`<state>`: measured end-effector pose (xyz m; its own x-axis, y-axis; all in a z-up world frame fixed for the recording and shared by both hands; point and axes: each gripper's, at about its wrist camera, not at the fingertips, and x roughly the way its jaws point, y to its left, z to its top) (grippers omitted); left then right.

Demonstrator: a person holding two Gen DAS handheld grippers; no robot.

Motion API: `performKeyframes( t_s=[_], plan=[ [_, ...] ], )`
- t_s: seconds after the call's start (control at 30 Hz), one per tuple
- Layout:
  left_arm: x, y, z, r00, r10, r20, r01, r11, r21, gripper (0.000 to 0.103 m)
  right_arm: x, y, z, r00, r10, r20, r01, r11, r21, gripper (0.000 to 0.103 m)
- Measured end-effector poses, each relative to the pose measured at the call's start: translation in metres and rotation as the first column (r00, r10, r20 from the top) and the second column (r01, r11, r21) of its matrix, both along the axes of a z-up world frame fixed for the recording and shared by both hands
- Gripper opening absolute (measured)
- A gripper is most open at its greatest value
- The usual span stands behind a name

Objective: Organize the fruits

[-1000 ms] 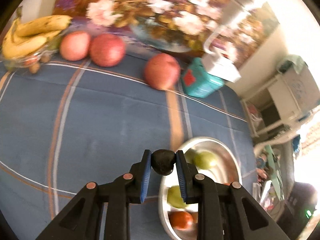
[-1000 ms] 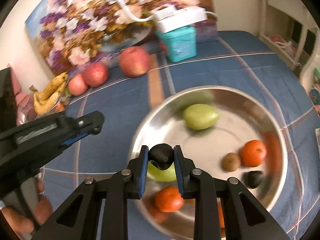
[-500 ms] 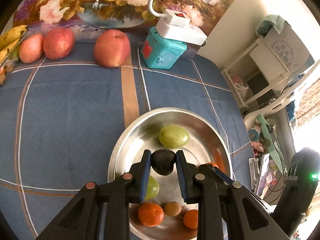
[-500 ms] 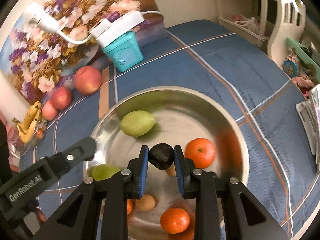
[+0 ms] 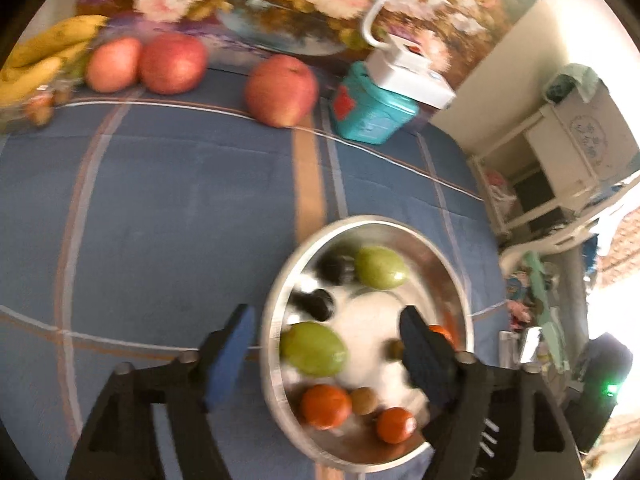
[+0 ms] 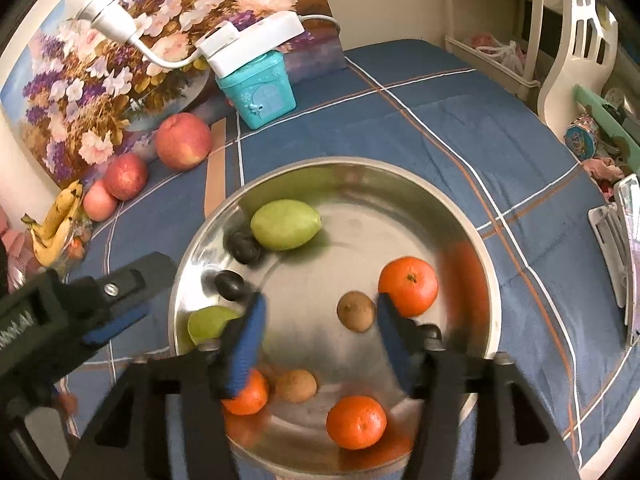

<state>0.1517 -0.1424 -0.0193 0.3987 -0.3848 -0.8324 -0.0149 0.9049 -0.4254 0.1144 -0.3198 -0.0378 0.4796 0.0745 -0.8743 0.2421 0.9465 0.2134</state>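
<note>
A steel bowl (image 5: 368, 220) (image 6: 360, 160) sits on the blue checked cloth. It holds two green fruits (image 6: 286, 224), three oranges (image 6: 408, 286), two small brown fruits (image 6: 356, 311) and two dark fruits (image 5: 312, 304) (image 6: 229, 283) near its left wall. My left gripper (image 5: 326, 340) hangs over the bowl's left rim. Its jaws are opening and no pad touches any fruit. My right gripper (image 6: 320, 328) hovers above the bowl's middle, jaws also opening, gripping nothing. The left gripper's finger (image 6: 116, 300) shows at the bowl's left edge in the right wrist view.
Three red apples (image 5: 280, 90) (image 6: 183, 142) and a bunch of bananas (image 5: 44, 52) (image 6: 56, 228) line the far edge by a flower painting. A teal tin (image 5: 372, 116) (image 6: 260, 96) carries a white power strip (image 6: 256, 36). White shelving stands to the right.
Both grippers were shut on a dark fruit each. Both have spread their jaws and let go, and the two dark fruits now lie in the bowl.
</note>
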Motion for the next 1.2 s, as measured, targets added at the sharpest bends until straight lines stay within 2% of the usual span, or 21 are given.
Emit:
performKeyframes(
  t_s=[0.03, 0.1, 0.13, 0.17, 0.2, 0.33, 0.47, 0.6, 0.77, 0.83, 0.87, 1.07, 1.2],
  plan=[
    [-0.004, 0.005, 0.001, 1.000, 0.018, 0.005, -0.018, 0.999, 0.032, 0.086, -0.002, 0.002, 0.001, 1.000, 0.005, 0.000, -0.005, 1.000, -0.008, 0.071],
    [-0.011, 0.014, 0.001, 0.999, 0.047, 0.016, -0.049, 0.996, 0.078, 0.099, -0.005, 0.006, 0.002, 1.000, 0.010, 0.007, -0.010, 0.999, -0.042, 0.076],
    [-0.015, 0.019, 0.001, 0.998, 0.064, 0.028, -0.067, 0.992, 0.103, 0.103, -0.007, 0.008, 0.003, 1.000, 0.012, 0.012, -0.011, 0.998, -0.059, 0.083],
    [-0.017, 0.023, 0.001, 0.996, 0.076, 0.038, -0.080, 0.990, 0.120, 0.103, -0.010, 0.010, 0.003, 1.000, 0.014, 0.019, -0.012, 0.997, -0.073, 0.089],
    [-0.021, 0.028, 0.002, 0.995, 0.089, 0.050, -0.095, 0.984, 0.150, 0.103, -0.011, 0.012, 0.004, 1.000, 0.017, 0.024, -0.015, 0.997, -0.075, 0.091],
    [-0.035, 0.041, -0.002, 0.990, 0.119, 0.073, -0.134, 0.961, 0.244, 0.103, -0.018, 0.018, 0.003, 0.999, 0.023, 0.038, -0.019, 0.995, -0.101, 0.093],
    [-0.043, 0.047, -0.010, 0.991, 0.117, 0.069, -0.133, 0.943, 0.305, 0.103, -0.024, 0.025, 0.001, 0.999, 0.041, 0.029, -0.037, 0.990, -0.135, 0.093],
    [-0.055, 0.049, -0.014, 0.989, 0.142, 0.041, -0.146, 0.891, 0.430, 0.103, -0.032, 0.029, 0.003, 0.998, 0.052, 0.030, -0.047, 0.989, -0.142, 0.093],
    [-0.069, 0.052, -0.013, 0.982, 0.189, 0.031, -0.175, 0.822, 0.543, 0.103, -0.046, 0.036, 0.009, 0.997, 0.076, 0.031, -0.070, 0.987, -0.146, 0.093],
    [-0.077, 0.052, -0.010, 0.979, 0.201, 0.034, -0.181, 0.778, 0.602, 0.103, -0.050, 0.042, 0.010, 0.995, 0.094, 0.023, -0.089, 0.983, -0.157, 0.093],
    [-0.079, 0.052, -0.010, 0.980, 0.199, 0.032, -0.177, 0.773, 0.609, 0.103, -0.051, 0.045, 0.011, 0.995, 0.102, 0.019, -0.098, 0.981, -0.165, 0.093],
    [-0.100, 0.058, -0.012, 0.977, 0.198, -0.078, -0.114, 0.797, 0.593, 0.103, -0.067, 0.057, 0.013, 0.991, 0.133, -0.009, -0.133, 0.978, -0.164, 0.093],
    [-0.118, 0.063, -0.005, 0.973, 0.204, -0.112, -0.099, 0.798, 0.594, 0.103, -0.079, 0.063, 0.015, 0.991, 0.133, -0.035, -0.137, 0.973, -0.188, 0.093]
  ],
)
